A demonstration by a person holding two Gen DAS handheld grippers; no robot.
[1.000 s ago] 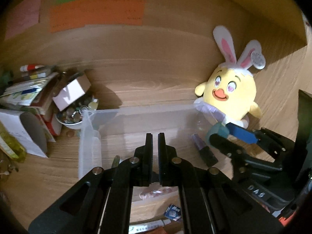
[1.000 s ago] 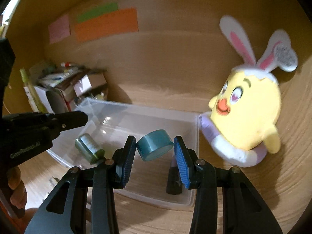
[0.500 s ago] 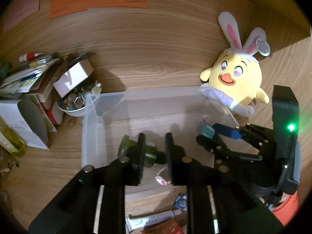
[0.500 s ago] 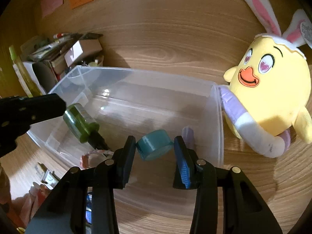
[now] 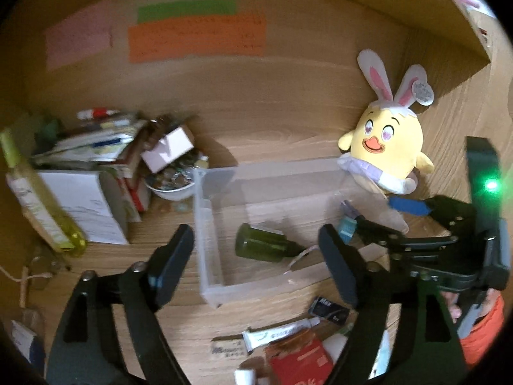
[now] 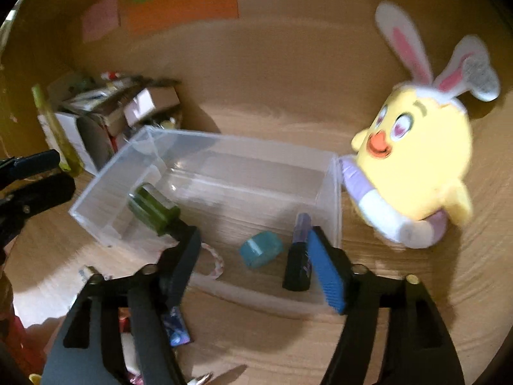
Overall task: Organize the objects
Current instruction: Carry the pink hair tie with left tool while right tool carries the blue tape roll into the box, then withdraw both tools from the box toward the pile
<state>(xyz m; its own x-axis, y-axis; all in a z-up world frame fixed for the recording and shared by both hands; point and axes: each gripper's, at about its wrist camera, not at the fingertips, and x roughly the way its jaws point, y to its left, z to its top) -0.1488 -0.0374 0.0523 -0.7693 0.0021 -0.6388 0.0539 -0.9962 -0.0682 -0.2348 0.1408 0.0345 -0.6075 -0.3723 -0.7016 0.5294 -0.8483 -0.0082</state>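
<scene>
Pile (image 5: 105,147) beside bin (image 5: 205,224) — blurred

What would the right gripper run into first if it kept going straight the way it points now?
Probably the blue tape roll, lying on the floor of the clear bin. It sits straight ahead of the right gripper, whose jaws are opening with nothing gripped. Depth is unclear, so the bin's near wall could come first.
</scene>
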